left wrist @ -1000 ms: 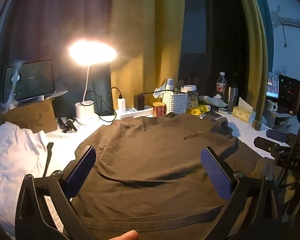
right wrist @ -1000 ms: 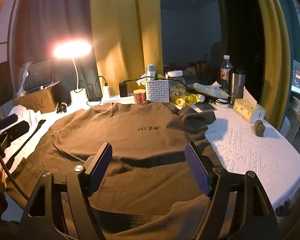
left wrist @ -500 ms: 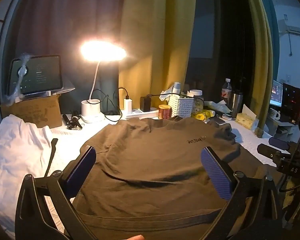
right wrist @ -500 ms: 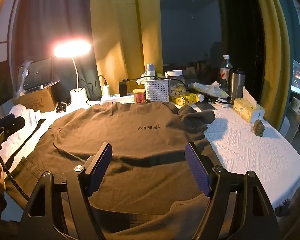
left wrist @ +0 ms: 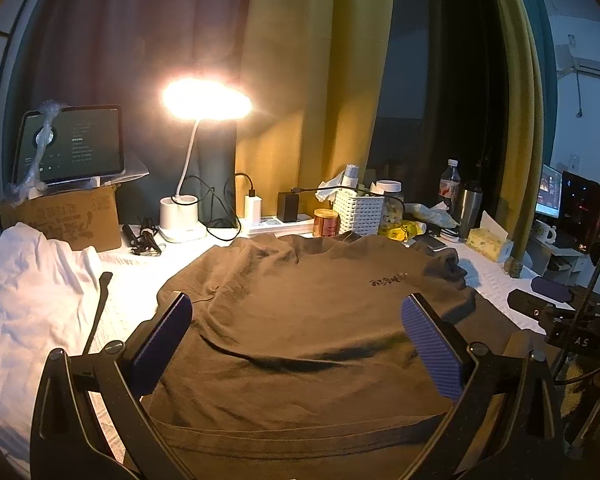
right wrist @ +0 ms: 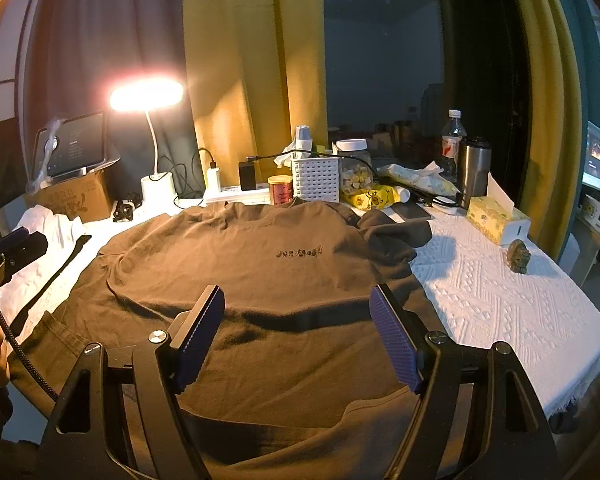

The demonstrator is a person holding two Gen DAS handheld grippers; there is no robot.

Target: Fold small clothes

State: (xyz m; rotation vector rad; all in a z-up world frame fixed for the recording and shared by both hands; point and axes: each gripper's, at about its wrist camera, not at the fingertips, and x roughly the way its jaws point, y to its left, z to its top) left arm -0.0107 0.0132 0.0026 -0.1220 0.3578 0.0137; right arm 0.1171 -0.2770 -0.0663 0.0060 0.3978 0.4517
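A brown T-shirt [left wrist: 312, 320] lies spread face up on the white textured tablecloth, with small dark lettering on its chest [right wrist: 298, 253]; its right sleeve is bunched up [right wrist: 392, 234]. My left gripper [left wrist: 296, 340] is open and empty, above the shirt's lower left part near the hem. My right gripper [right wrist: 298, 334] is open and empty, above the shirt's lower middle. The right gripper also shows at the right edge of the left wrist view [left wrist: 552, 308], and the left gripper at the left edge of the right wrist view [right wrist: 12, 248].
A white garment [left wrist: 24, 300] lies at the left. Along the back stand a lit desk lamp [left wrist: 184, 216], a tablet on a cardboard box [left wrist: 68, 148], a power strip, a white basket [right wrist: 316, 180], jars, a bottle, a steel tumbler [right wrist: 474, 172] and a tissue box [right wrist: 496, 224].
The left wrist view has shifted a little: the lamp and back clutter sit further right and the shirt a bit lower. The right gripper has hardly moved. Both stay open.
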